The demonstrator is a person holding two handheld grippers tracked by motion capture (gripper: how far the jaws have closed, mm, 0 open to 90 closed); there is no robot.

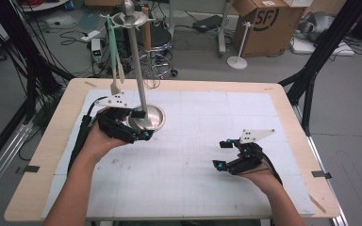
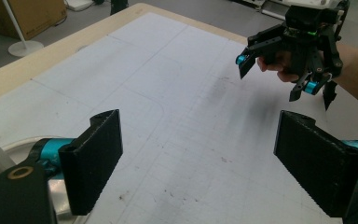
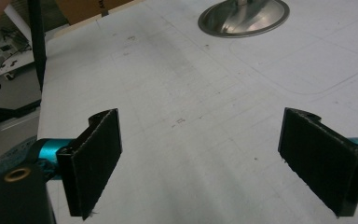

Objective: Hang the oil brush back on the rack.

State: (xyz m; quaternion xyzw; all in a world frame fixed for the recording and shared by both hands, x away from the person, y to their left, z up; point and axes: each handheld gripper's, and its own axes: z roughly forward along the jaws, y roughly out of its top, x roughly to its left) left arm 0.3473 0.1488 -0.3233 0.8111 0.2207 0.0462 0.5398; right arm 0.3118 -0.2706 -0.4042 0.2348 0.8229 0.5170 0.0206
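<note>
A steel stand with a round dished base point(image 1: 156, 118) rises on a thin pole point(image 1: 136, 61) to a ring at the top. A green-handled utensil point(image 1: 114, 56) hangs from that ring. My left gripper point(image 1: 143, 125) sits low at the base's near-left side, jaws wide apart with nothing between them. In the left gripper view, the left gripper point(image 2: 200, 163) has the base's rim point(image 2: 14, 147) beside one jaw. My right gripper point(image 1: 220, 154) hovers open over the mat at the right, also empty. In the right gripper view, the right gripper point(image 3: 205, 163) faces the base point(image 3: 244, 18) across the mat.
A white gridded mat point(image 1: 202, 117) covers the wooden table point(image 1: 47, 141). Beyond the table stand a cardboard box point(image 1: 266, 23), a small white floor stand point(image 1: 238, 59), black frame legs point(image 1: 311, 70) and bundles of cables point(image 1: 23, 61).
</note>
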